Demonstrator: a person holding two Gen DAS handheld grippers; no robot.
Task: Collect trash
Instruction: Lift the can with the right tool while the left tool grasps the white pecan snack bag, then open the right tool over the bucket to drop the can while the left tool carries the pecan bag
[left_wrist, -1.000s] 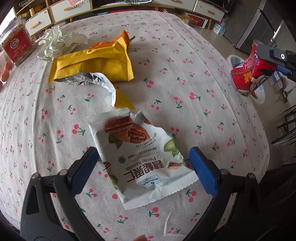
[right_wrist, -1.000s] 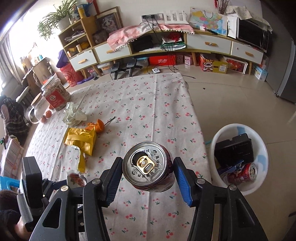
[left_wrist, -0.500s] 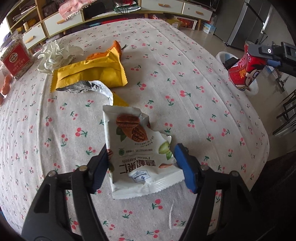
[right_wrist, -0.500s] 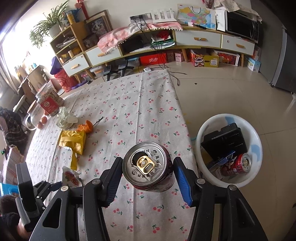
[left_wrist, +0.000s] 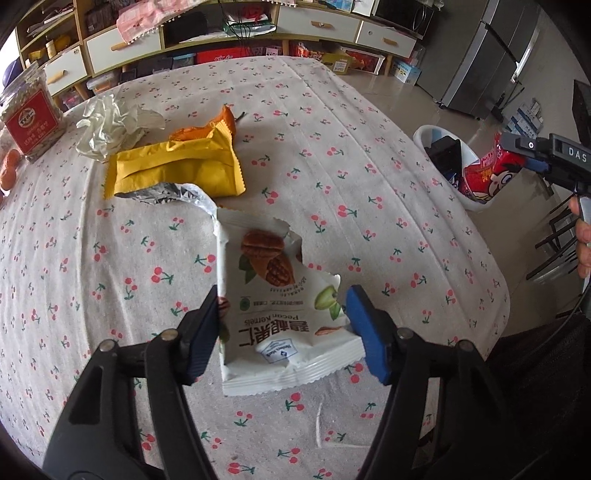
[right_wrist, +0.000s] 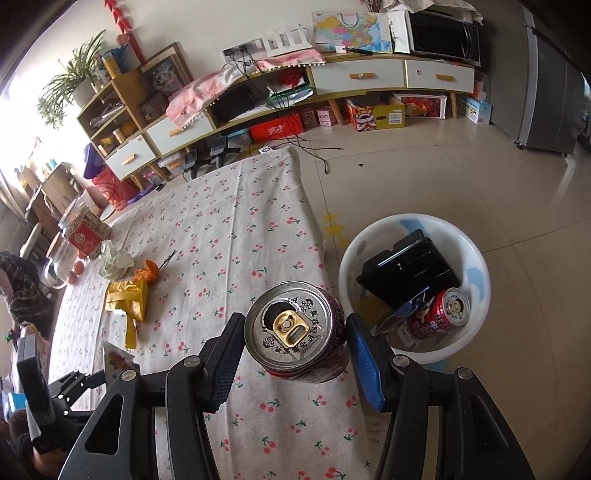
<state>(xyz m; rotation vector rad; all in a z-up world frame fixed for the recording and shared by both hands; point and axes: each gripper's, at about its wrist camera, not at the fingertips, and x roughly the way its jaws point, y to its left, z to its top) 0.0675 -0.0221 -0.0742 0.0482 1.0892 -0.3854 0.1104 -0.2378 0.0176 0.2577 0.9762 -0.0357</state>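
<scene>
One table (right_wrist: 236, 206), draped in pale cloth printed with small red cherries, fills most of both views. One white round plastic basin (right_wrist: 476, 258) sits on the tiled floor off the table's edge, at 3 o'clock in the right wrist view; inside it, one black ribbed tray (right_wrist: 410, 269) and one red can (right_wrist: 448, 310).

Wrappers on the cloth: two. One yellow foil bag (left_wrist: 177, 168), crinkled, silver lining showing at its torn mouth, at 11 o'clock in the left wrist view. One white pecan packet (left_wrist: 277, 314), glossy, ragged torn top edge, serrated bottom seam. Also one crumpled pale tissue wad (left_wrist: 110, 125) and one orange peel piece (left_wrist: 227, 120) behind the bag. One glass jar (left_wrist: 27, 114) with red label at 10 o'clock.

Left gripper (left_wrist: 282, 332): jaws partway closed, pads against both side edges of the pecan packet, which looks raised off the cloth.

Right gripper (right_wrist: 295, 339): jaws clamped on one opened red drink can (right_wrist: 297, 332), aluminium top, gold pull tab, held near the table edge just beside the basin.
</scene>
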